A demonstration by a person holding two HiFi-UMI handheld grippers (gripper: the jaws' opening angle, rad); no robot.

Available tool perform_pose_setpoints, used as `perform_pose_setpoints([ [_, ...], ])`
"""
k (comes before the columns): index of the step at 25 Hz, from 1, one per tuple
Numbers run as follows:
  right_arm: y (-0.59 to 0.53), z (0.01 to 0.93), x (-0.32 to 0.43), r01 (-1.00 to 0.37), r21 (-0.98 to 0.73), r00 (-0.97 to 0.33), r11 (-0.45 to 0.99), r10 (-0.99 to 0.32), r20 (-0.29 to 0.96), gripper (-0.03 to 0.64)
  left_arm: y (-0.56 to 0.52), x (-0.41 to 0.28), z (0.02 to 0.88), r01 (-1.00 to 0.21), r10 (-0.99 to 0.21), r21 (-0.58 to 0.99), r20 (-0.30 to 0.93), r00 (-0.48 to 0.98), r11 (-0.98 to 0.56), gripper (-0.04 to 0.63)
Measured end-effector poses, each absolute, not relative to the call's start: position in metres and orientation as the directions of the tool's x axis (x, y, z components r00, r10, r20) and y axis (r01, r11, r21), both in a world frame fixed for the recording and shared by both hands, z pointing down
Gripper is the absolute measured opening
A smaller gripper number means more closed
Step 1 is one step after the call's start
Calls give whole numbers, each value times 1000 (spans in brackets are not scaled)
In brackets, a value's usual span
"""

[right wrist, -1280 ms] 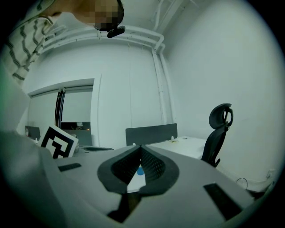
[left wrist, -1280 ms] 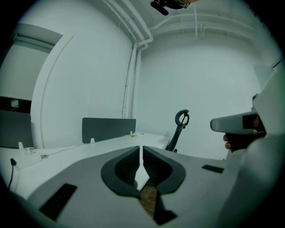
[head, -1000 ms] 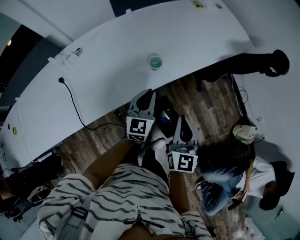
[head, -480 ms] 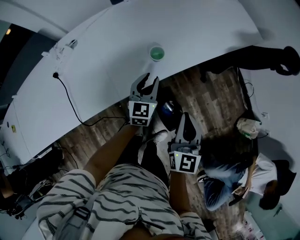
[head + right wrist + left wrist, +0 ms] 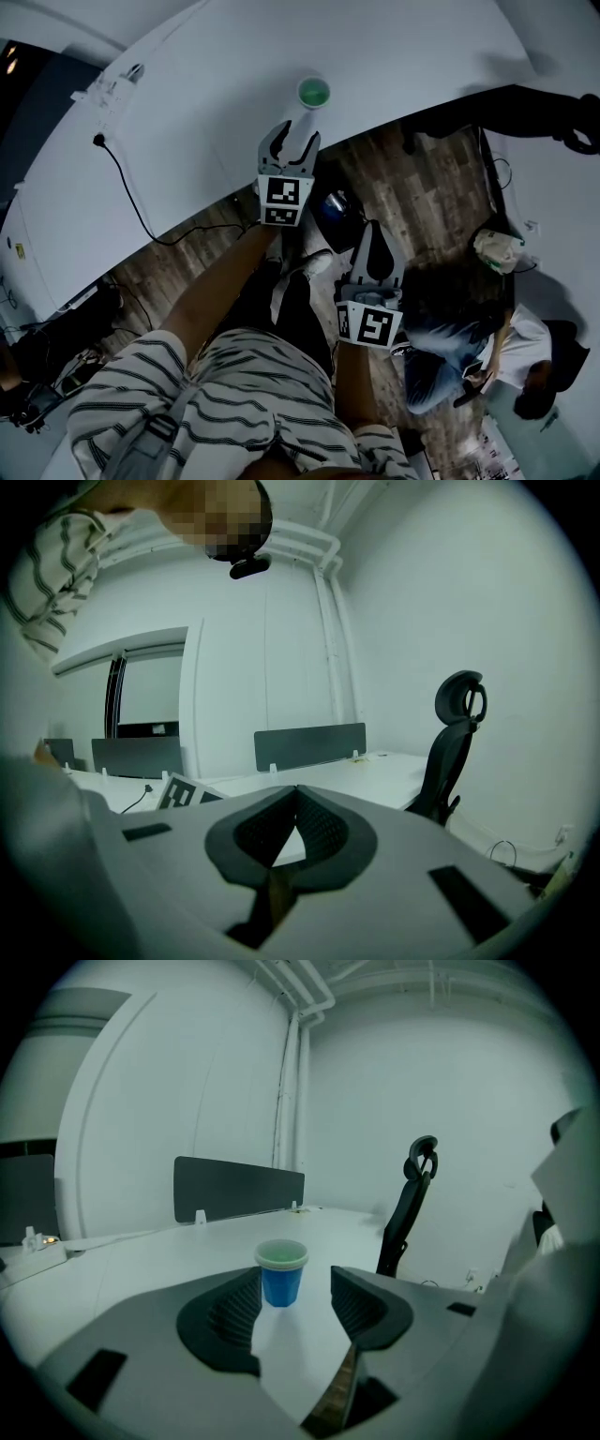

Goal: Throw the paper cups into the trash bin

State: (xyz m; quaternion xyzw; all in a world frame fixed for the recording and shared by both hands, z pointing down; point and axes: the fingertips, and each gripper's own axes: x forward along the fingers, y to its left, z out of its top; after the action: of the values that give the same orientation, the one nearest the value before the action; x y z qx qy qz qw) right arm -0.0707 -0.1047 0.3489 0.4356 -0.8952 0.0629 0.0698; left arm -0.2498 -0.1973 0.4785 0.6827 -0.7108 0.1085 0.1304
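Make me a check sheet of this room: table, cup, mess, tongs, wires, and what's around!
Surface: long white curved table.
Job's things: one blue paper cup with a green inside, upright near the table's edge; dark round thing on the floor, maybe the bin.
Clutter: small white bits at the table's far side, too small to tell.
Grippers: left tongs open, just been opening, cup ahead, untouched; right tongs shut, empty.
Cables: black cable across the table.
Surroundings: wooden floor, black office chair, a seated person.
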Motion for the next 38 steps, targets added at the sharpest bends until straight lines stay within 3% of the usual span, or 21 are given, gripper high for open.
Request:
perform_pose_setpoints([
  [15,-106,372,-70,-804,-52,-588,593,-778,220,11,-244,-268,514,-998,-927,-21,370,-56,52,298],
  [38,-115,390,-69,-803,-46,-584,595,-769,260,11,-286,-281,538,-996,-908,23,414,-64,81,292],
])
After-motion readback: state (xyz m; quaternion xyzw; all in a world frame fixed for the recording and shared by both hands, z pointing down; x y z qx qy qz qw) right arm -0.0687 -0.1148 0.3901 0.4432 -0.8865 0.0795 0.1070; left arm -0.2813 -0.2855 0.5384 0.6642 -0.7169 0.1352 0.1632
